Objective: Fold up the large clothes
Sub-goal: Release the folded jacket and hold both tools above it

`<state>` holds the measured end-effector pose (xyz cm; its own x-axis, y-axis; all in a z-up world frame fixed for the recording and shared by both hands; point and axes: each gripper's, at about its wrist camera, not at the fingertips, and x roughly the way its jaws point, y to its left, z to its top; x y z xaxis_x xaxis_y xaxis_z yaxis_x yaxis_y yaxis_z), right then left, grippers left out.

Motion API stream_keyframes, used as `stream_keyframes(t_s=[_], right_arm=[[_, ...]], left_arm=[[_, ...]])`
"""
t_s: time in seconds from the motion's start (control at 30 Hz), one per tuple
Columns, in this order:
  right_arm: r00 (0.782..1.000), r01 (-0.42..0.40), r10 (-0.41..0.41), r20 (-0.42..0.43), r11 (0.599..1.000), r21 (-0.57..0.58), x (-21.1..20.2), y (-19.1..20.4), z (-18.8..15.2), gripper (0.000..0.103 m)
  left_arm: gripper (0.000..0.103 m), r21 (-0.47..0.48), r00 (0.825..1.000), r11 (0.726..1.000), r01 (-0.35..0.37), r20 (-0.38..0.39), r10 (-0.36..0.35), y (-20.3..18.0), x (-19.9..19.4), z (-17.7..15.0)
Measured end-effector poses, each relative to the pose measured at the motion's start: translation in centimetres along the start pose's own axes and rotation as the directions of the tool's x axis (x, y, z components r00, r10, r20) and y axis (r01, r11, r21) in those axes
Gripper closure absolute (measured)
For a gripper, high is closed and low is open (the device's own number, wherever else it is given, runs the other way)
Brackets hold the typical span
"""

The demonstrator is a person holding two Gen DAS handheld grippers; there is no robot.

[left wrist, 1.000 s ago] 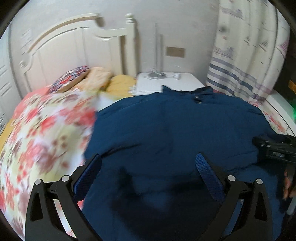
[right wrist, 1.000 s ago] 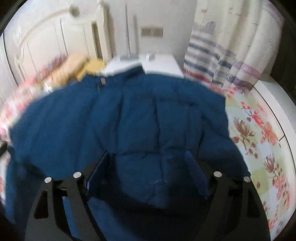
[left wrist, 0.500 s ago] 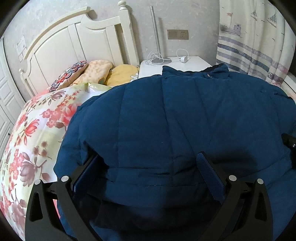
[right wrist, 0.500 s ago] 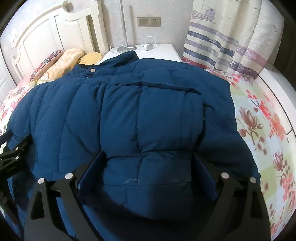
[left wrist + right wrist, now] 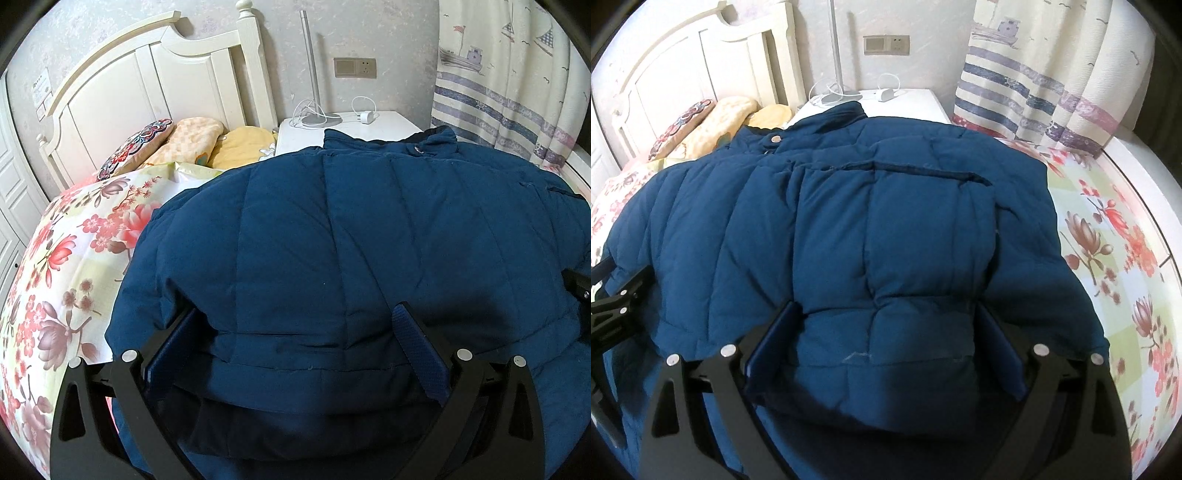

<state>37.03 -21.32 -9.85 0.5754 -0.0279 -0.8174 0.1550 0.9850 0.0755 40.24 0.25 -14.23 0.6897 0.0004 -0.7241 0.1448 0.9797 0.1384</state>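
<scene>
Blue padded jacket (image 5: 332,240) spread flat over the bed's floral quilt (image 5: 62,266), collar (image 5: 831,114) at 12 o'clock toward the nightstand (image 5: 916,99), near hem bulging at 6 o'clock. Snap button (image 5: 774,138) visible just below collar, at 11 o'clock in right view.

Left tool (image 5: 295,339): jaws wide, straddling the puffed hem; blue pads (image 5: 417,347) flank the fabric. Whether the pads press on the padding: cannot tell, left pad half buried under the hem fold.

Right tool (image 5: 884,332): jaws spread wide and just been opening, thick jacket hem bulging between them; pads (image 5: 775,339) beside the fabric, no clear pinch. Left tool's black frame seen at 9 o'clock in right view; right tool's edge at 3 o'clock in left view.

Outward: three pillows (image 5: 184,140) at 10–11 o'clock against white headboard (image 5: 147,81). Lamp stem (image 5: 310,62) and white charger (image 5: 367,117) with cable on nightstand at 12 o'clock. Wall socket plate (image 5: 354,68) above. Striped boat-print curtain (image 5: 509,92) at 1–2 o'clock.
</scene>
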Motion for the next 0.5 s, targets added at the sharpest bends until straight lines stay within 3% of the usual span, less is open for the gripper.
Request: stream_keyframes(t_s=[0.1,0.4,0.5], right_arm=[[1.0,-0.024,0.024,0.006,1.0,0.011,0.1,-0.4,-0.1,0.009],[0.997,0.07,-0.069,0.028,0.997,-0.031,-0.1,1.2,-0.5,0.009],[1.0,0.027,-0.027,-0.002,0.999,-0.027,0.2,0.6,0.0,0.008]], left_arm=[[0.004,0.0,1.0,1.0,0.0,0.0,0.0,0.0,0.0,0.0],[0.004,0.0,1.0,1.0,-0.001,0.0,0.001,-0.1,0.0,0.0],[0.004,0.0,1.0,1.0,0.0,0.0,0.0,-0.1,0.0,0.0]])
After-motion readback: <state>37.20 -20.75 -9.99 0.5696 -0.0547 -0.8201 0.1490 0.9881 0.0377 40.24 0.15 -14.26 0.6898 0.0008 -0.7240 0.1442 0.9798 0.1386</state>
